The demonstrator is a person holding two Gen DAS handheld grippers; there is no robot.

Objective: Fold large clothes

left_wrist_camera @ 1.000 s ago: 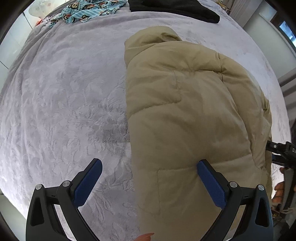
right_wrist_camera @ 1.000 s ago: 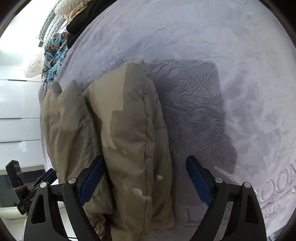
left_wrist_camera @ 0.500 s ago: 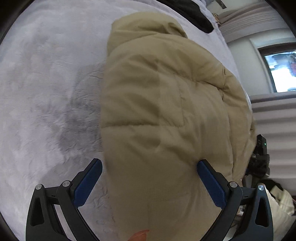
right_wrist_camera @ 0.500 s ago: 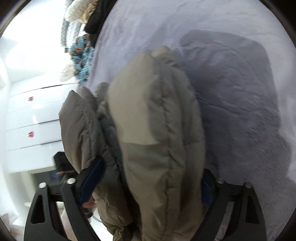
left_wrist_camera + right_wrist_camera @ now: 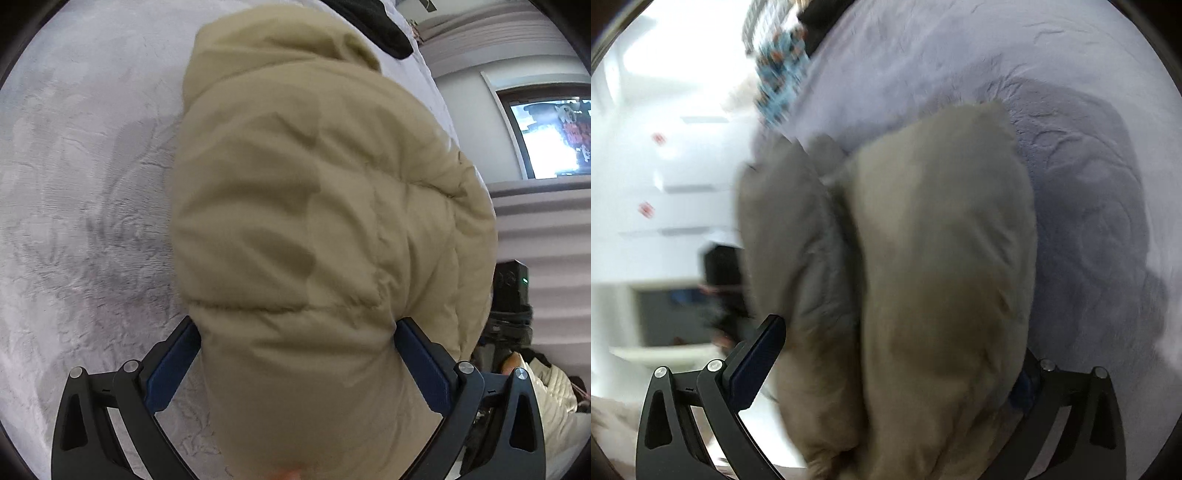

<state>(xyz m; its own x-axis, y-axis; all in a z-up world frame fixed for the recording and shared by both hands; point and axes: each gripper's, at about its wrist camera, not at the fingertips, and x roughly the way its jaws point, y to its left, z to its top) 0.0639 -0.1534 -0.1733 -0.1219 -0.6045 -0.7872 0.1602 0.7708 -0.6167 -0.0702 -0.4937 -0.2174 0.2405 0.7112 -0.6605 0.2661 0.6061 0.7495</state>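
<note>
The folded tan puffer jacket (image 5: 325, 229) bulges between both wide-spread jaws, hiding the right gripper's (image 5: 897, 365) far pad. The left gripper's (image 5: 295, 354) pads flank it; whether either grips cannot be told.

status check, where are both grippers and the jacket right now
Left gripper and right gripper both wide open, jacket bulging between each pair of fingers. Jacket folded, lying on the bed. Nothing in the way.

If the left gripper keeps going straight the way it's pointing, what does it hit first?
Most likely the tan puffer jacket. Its padded bulk already fills the space between the left gripper's wide-open fingers and rises directly ahead. The grey blanket lies beneath and to the side, so it would come after, though depth is hard to judge here.
</note>
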